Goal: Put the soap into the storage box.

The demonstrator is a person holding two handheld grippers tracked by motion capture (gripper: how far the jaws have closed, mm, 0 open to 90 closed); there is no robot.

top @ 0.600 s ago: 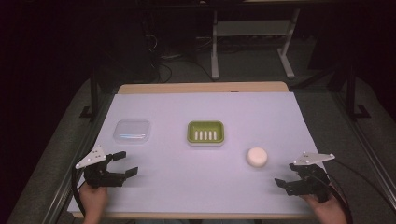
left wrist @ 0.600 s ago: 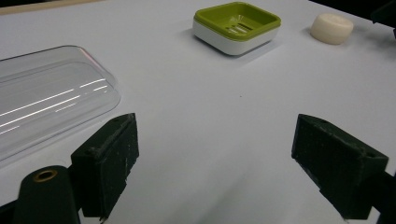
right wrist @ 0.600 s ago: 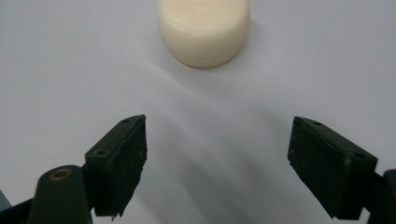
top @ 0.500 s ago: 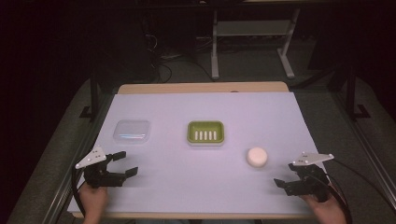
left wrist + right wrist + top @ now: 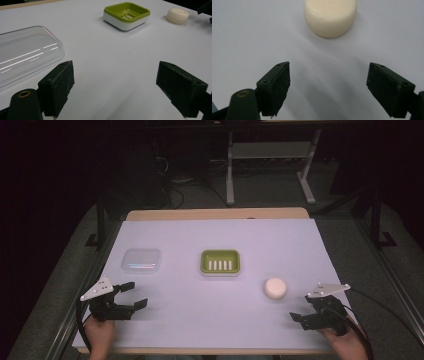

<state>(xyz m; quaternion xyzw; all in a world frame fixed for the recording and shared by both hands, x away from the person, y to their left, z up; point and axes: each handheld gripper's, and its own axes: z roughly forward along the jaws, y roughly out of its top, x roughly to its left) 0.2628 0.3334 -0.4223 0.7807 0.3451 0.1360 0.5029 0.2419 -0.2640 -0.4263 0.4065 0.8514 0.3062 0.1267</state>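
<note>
The right gripper has its two black jaws spread wide apart over a plain white table surface, with nothing between them. Ahead of the jaws, apart from both, a round, cream-coloured bar of soap lies flat on that surface.

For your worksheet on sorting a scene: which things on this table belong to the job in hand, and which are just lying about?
In the job: soap bar, right gripper, open, aimed at it.
Lying about: green soap dish, clear lid, left gripper, open.
</note>
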